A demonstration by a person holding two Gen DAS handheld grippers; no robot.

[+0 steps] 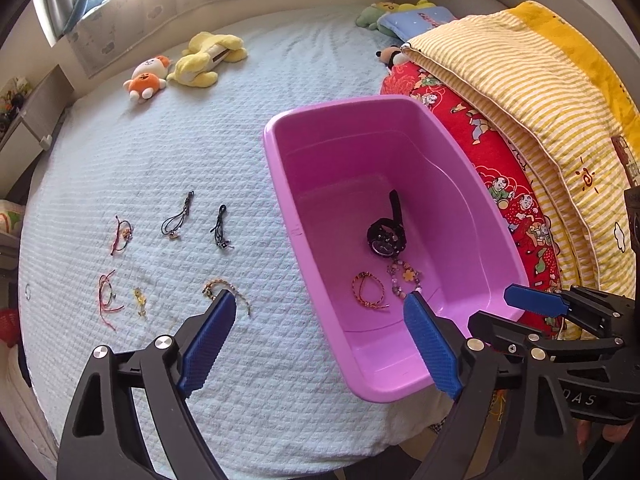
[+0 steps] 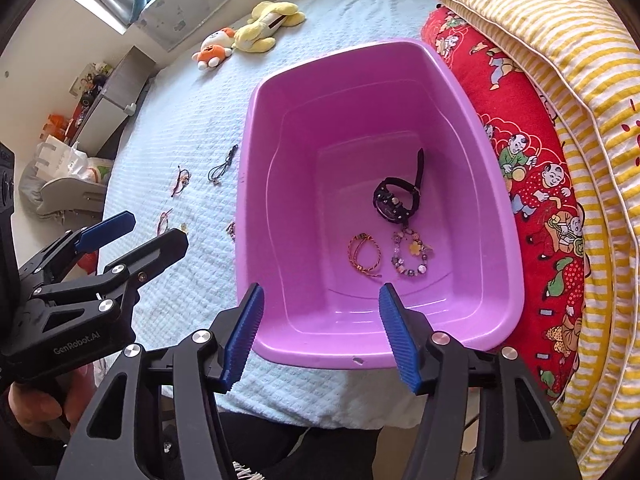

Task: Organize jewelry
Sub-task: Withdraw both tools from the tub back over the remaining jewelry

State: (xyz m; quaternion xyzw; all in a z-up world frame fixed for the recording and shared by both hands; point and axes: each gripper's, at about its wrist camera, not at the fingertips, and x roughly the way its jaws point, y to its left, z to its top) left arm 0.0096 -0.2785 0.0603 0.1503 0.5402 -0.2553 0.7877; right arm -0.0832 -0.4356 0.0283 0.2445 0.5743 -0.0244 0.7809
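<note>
Both grippers, left gripper [image 1: 320,316] and right gripper [image 2: 320,300], gape wide and carry nothing above the bed [image 1: 160,160]. Beside them the pink tub [image 1: 320,240] holds a black watch [image 1: 386,236], beaded bracelet [image 2: 412,254] and braided bracelet [image 2: 363,254]; other bracelets [image 1: 120,236] lie on the bedspread left of it.

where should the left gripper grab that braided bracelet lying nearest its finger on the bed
Grip the braided bracelet across its looped band, coming straight down from above with the left gripper. It lies flat on the bedspread, so a side approach would only snag fabric. Avoid the thin loose tail trailing right; it would likely slip from the pads.
</note>
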